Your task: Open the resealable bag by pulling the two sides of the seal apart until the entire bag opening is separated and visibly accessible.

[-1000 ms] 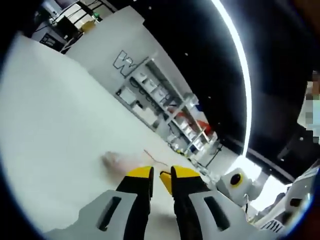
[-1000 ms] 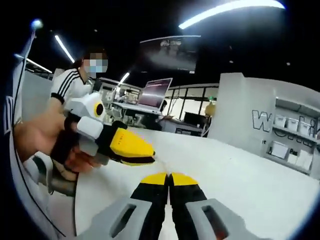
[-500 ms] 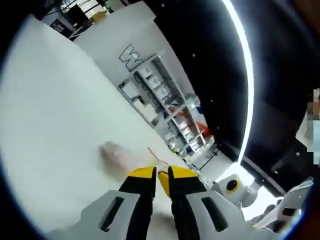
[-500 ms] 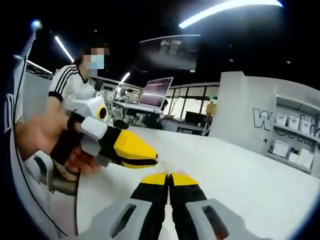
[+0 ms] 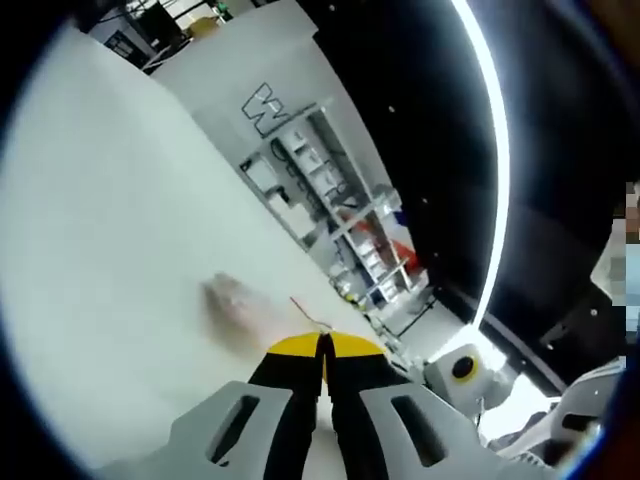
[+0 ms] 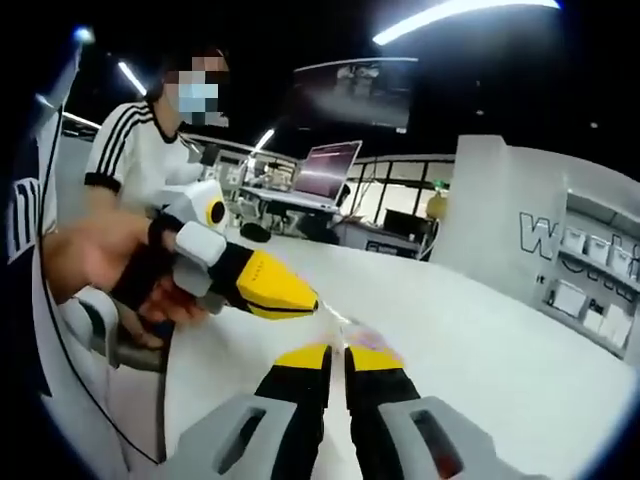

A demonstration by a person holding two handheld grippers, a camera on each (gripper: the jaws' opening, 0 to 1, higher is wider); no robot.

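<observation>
A clear resealable bag (image 5: 235, 300) with pale pinkish contents and a thin red seal line hangs over the white table (image 5: 100, 250). Its top edge runs down into my left gripper (image 5: 322, 345), whose yellow-tipped jaws are shut on it. In the right gripper view the left gripper (image 6: 312, 303) comes in from the left, held by a hand (image 6: 90, 270). Its tip meets the bag's clear edge. My right gripper (image 6: 338, 350) is shut just below that tip. The bag (image 6: 368, 337) bulges right above its fingers.
The white table (image 6: 480, 350) stretches ahead. Shelves with white bins (image 5: 330, 200) stand past its far edge, also seen as shelves (image 6: 585, 290) at the right. An open laptop (image 6: 322, 170) sits on a desk behind. A person in a striped-sleeve shirt (image 6: 130, 160) is at the left.
The left gripper's jaws went from a small gap to fully closed on the bag's edge. In the right gripper view the bag's pinkish bulge now shows above the jaws.
</observation>
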